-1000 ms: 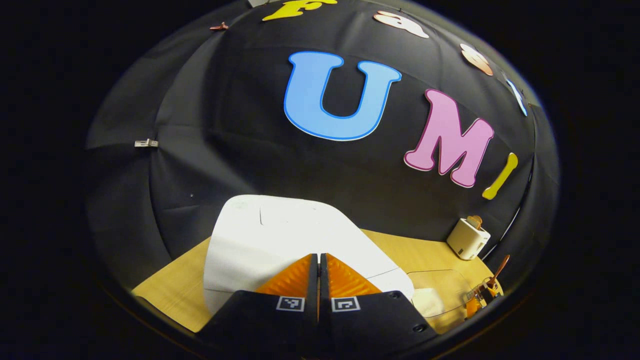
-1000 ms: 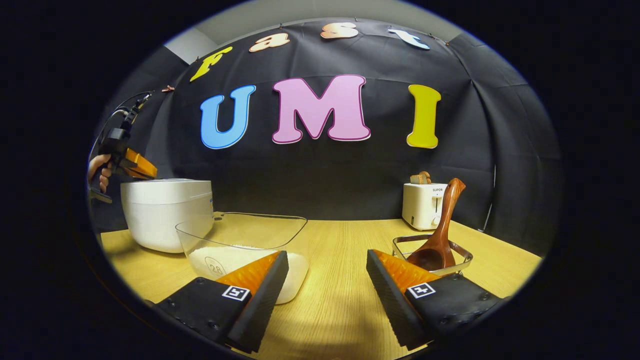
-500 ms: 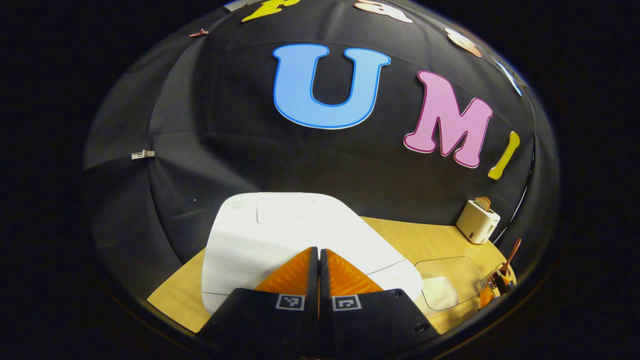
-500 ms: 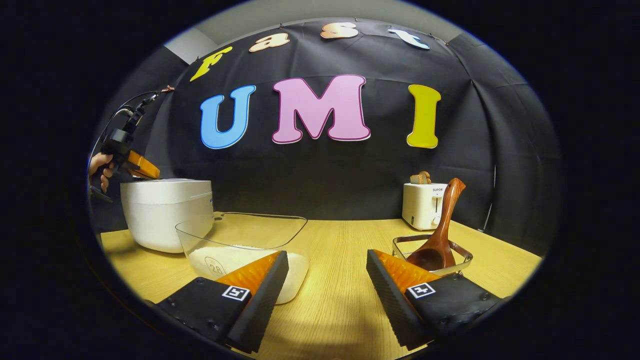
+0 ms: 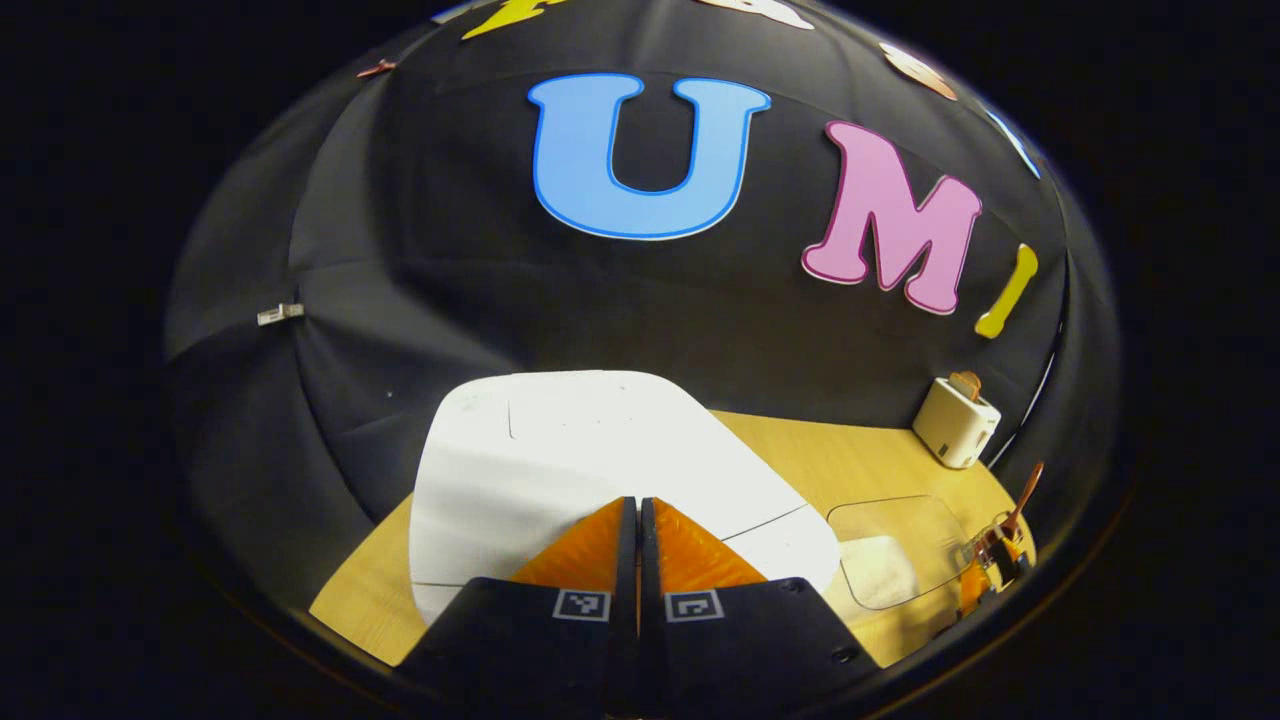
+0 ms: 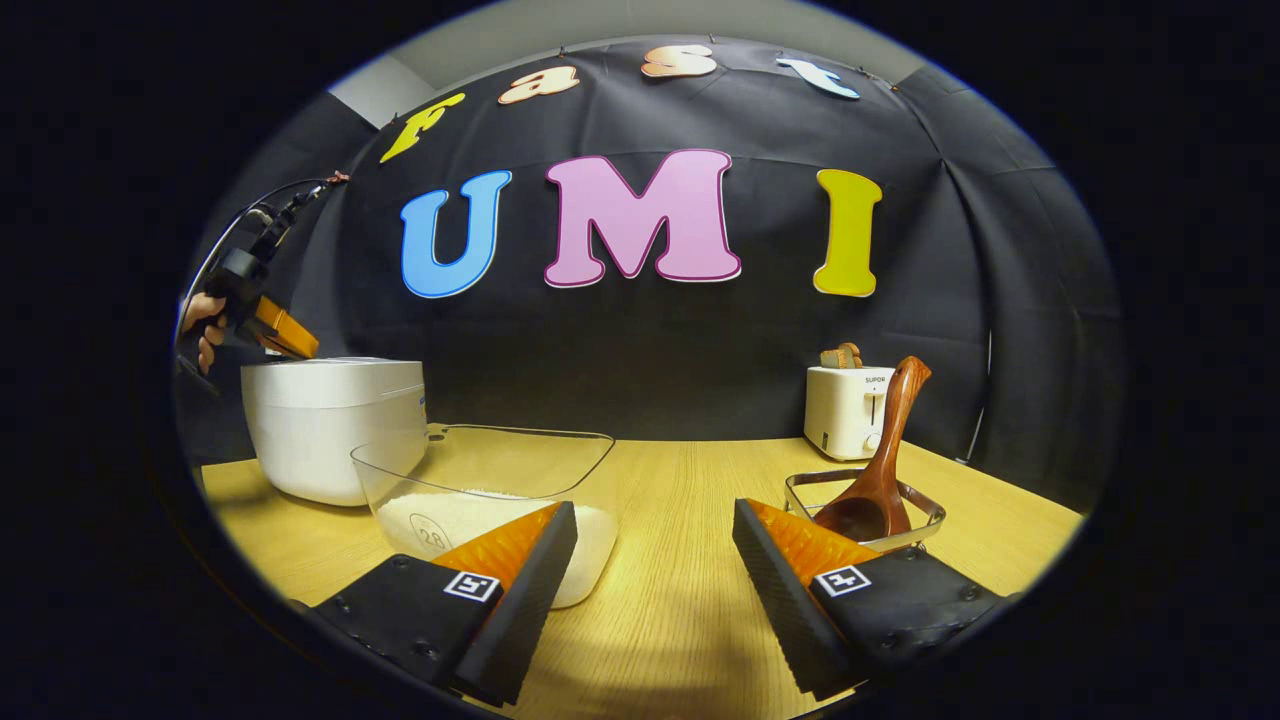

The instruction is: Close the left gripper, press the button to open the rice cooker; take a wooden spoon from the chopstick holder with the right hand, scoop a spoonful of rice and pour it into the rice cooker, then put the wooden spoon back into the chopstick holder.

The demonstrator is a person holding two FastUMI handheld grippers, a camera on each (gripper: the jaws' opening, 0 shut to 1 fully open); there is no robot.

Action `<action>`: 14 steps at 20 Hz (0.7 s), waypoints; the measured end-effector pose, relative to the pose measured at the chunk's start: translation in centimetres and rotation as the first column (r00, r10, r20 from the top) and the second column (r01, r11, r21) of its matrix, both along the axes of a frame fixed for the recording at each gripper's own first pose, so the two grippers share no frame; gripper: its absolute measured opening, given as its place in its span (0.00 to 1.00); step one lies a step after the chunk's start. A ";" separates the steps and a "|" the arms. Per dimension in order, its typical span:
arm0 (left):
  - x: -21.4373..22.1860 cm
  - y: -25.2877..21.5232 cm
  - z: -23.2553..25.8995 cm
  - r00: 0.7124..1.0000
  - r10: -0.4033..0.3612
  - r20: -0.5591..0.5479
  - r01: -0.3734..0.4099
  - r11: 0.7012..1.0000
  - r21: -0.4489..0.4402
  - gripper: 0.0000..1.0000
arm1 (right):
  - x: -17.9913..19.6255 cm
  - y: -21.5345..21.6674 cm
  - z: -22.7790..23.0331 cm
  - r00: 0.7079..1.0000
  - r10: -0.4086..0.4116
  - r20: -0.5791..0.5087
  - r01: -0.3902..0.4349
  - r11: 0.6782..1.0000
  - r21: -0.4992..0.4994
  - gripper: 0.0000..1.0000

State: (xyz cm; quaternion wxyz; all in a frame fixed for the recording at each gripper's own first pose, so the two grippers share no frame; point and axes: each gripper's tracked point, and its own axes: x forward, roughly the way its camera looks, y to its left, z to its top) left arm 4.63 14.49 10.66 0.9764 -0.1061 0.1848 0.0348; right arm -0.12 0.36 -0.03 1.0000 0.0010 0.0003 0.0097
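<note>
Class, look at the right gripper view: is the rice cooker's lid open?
No, the rice cooker has its lid down flat, with the shut left gripper just above its top.

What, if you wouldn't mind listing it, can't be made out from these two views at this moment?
- Left gripper view: the left gripper hides the lid of the rice cooker beneath it, so button and contact cannot be told.
- Right gripper view: the bowl of the wooden spoon sits inside the chopstick holder, whose base the right gripper cuts off.

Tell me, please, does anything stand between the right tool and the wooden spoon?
Nothing visible does. The right tool is open over bare table, and the spoon stands in its holder just ahead to its right.
</note>
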 end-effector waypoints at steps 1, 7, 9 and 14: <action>0.0 0.1 0.7 1.000 0.007 0.024 -0.006 1.000 -0.028 0.06 | 0.0 0.0 0.0 1.000 0.000 0.000 0.000 1.000 0.000 0.98; 0.2 1.8 10.1 0.957 0.071 0.280 -0.083 0.996 0.034 0.06 | 0.0 0.0 0.0 1.000 0.000 0.000 0.000 1.000 0.000 0.98; 0.3 1.5 13.0 0.937 0.060 0.344 -0.069 0.998 0.012 0.05 | 0.0 0.0 0.0 1.000 0.001 0.001 -0.001 1.000 -0.001 0.98; -1.8 1.4 16.0 0.854 0.061 0.517 -0.092 0.995 0.035 0.05 | -0.1 0.1 0.0 1.000 0.015 0.001 -0.015 1.000 -0.001 0.98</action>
